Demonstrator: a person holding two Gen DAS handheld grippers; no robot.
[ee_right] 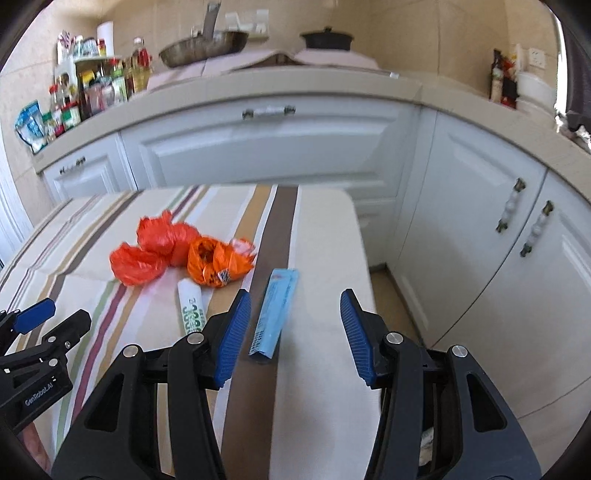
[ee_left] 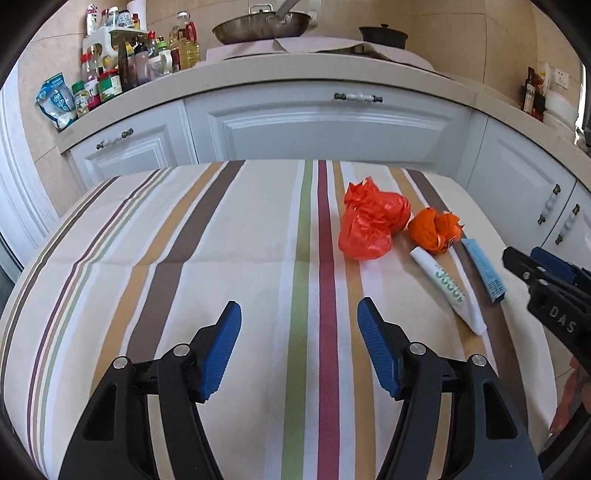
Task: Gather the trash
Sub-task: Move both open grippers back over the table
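On the striped tablecloth [ee_left: 184, 258] lie a crumpled red plastic bag [ee_left: 371, 223] [ee_right: 155, 251], an orange bag [ee_left: 436, 230] [ee_right: 216, 264], a white tube with green print [ee_left: 448, 291] [ee_right: 190, 308] and a flat light-blue packet [ee_left: 484, 269] [ee_right: 273, 314]. My left gripper [ee_left: 299, 349] hovers over bare cloth, left of the trash, open with nothing between its blue pads. My right gripper [ee_right: 295, 334] is open above the table's right side; the blue packet lies on the cloth between its fingers, untouched. Each gripper shows at the edge of the other's view.
White kitchen cabinets [ee_left: 332, 125] and a beige counter [ee_left: 295, 72] stand behind the table, with bottles and jars [ee_left: 122, 62], a pan [ee_left: 262, 24] and a dark pot [ee_left: 384, 35]. The table's right edge [ee_right: 364, 266] drops to the floor beside more cabinet doors [ee_right: 498, 266].
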